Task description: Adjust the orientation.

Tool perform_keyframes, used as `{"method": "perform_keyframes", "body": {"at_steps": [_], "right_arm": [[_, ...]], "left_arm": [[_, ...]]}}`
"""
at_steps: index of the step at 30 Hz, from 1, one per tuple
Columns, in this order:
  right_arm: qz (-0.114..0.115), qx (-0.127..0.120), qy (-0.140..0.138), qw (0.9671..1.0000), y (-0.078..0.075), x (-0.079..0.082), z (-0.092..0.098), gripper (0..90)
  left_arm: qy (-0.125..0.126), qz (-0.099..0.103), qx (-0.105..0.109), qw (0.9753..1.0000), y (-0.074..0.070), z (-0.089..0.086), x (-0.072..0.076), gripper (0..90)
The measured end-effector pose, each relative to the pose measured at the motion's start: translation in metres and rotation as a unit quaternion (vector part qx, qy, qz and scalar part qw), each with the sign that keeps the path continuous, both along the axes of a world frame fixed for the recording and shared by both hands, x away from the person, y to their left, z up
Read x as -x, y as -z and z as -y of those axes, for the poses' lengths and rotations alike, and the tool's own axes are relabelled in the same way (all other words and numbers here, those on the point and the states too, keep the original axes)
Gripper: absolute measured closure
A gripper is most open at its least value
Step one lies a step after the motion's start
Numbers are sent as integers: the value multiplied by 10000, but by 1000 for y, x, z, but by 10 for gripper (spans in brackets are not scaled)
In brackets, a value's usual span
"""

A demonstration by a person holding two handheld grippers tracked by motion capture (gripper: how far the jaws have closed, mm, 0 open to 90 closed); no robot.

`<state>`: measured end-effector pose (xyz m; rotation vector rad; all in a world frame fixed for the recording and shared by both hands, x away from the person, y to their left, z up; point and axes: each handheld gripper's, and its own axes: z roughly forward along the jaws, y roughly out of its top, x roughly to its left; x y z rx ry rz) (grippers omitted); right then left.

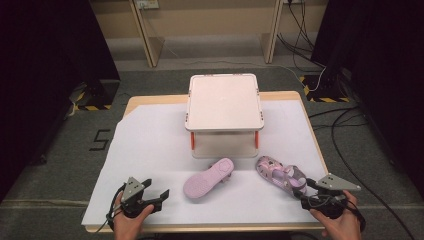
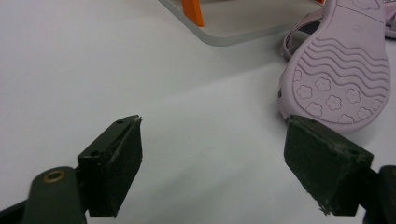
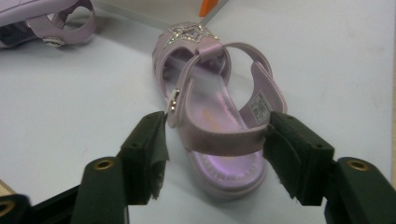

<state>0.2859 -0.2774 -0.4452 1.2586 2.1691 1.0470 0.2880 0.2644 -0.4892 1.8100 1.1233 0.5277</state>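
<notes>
Nearest us, our right gripper has its jaws released astride the upright sandal's heel strap — the grasp is next, we judge. Left gripper gapes empty; beyond, the overturned sandal, then the rack on the tabletop.

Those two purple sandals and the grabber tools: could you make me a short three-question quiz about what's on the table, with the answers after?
1. True or false: the sandal nearer the left gripper lies with its sole facing up.
2. Which part of the upright sandal sits between the right gripper's open jaws? A) the toe with the glittery star B) the heel strap C) the sole
3. Fill in: the small white rack behind the sandals has legs of the colour ____.

Key:
1. True; the left gripper view shows its wavy, flowered tread.
2. B; the jaws stand either side of it, not closed.
3. Orange.
</notes>
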Motion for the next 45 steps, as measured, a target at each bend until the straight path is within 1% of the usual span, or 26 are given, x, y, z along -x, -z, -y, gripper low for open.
{"method": "perform_keyframes", "body": {"at_steps": [2,3,5,6,8,9,10,11,13,15,19,20,22,23,25,26,29,30,31,32,33,34,37,38,42,45], "right_arm": [[-74,-198,-62,9998,0,0,0,381],[-95,-228,-74,9997,-1,0,0,380],[-193,-415,-177,9988,-2,1,0,387],[-187,-418,-191,9988,-2,2,-1,408],[-144,-290,-237,9992,-1,2,-3,431],[-185,-330,-269,9989,-1,3,-5,431],[-245,-453,-324,9981,-2,4,-8,430],[-245,-453,-324,9981,-2,4,-8,430],[-333,-484,-514,9970,-6,9,-16,427],[-444,-620,-714,9945,-7,12,-19,429],[-419,-645,-779,9940,-8,15,-20,434],[-256,-669,-877,9936,-10,16,-19,428],[-125,-821,-923,9923,-13,16,-18,424],[-25,-834,-932,9921,-15,16,-18,415],[249,-719,-940,9927,-16,12,-18,405],[390,-577,-918,9933,-15,9,-17,405],[511,-263,-781,9953,-10,-3,-15,386],[511,-263,-781,9953,-10,-3,-15,386],[604,-111,-780,9951,-8,-8,-15,377],[591,68,-783,9952,-6,-15,-17,364],[591,68,-783,9952,-6,-15,-17,364],[614,191,-883,9940,-3,-21,-19,356],[630,231,-958,9931,-1,-25,-20,346],[609,309,-1007,9926,0,-29,-21,345],[600,436,-1102,9911,4,-33,-23,345],[554,441,-1195,9903,8,-36,-26,335]], "left_arm": [[14,-11,-1,10000,0,0,0,193],[5,-14,-3,10000,0,0,0,193],[-15,-8,0,10000,0,0,0,193],[-16,-10,3,10000,0,0,0,193],[1,-13,-5,10000,0,0,0,193],[2,-11,-3,10000,0,0,0,193],[-3,-7,-5,10000,0,0,0,192],[-3,-7,-5,10000,0,0,0,192],[-13,-6,9,10000,1,0,0,192],[-24,-3,11,10000,1,0,0,192],[-28,-11,10,10000,0,-1,0,193],[-18,-11,18,10000,0,-1,0,193],[-36,-5,10,10000,0,-1,0,193],[-40,5,22,10000,0,-1,0,193],[-32,-8,13,10000,0,-1,0,192],[-25,-5,10,10000,0,-1,0,193],[-37,11,43,10000,0,-1,0,193],[-55,16,28,10000,0,-1,0,193],[-71,15,41,10000,0,-2,-1,192],[-87,23,59,9999,0,-2,-1,192],[-87,23,59,9999,0,-2,-1,193],[-90,17,63,9999,-1,-2,-2,193],[-95,29,79,9999,0,-2,-3,193],[-83,11,66,9999,0,-2,-4,193],[-76,-17,67,9999,0,-1,-4,193],[-73,-18,71,9999,0,0,-4,193]]}}
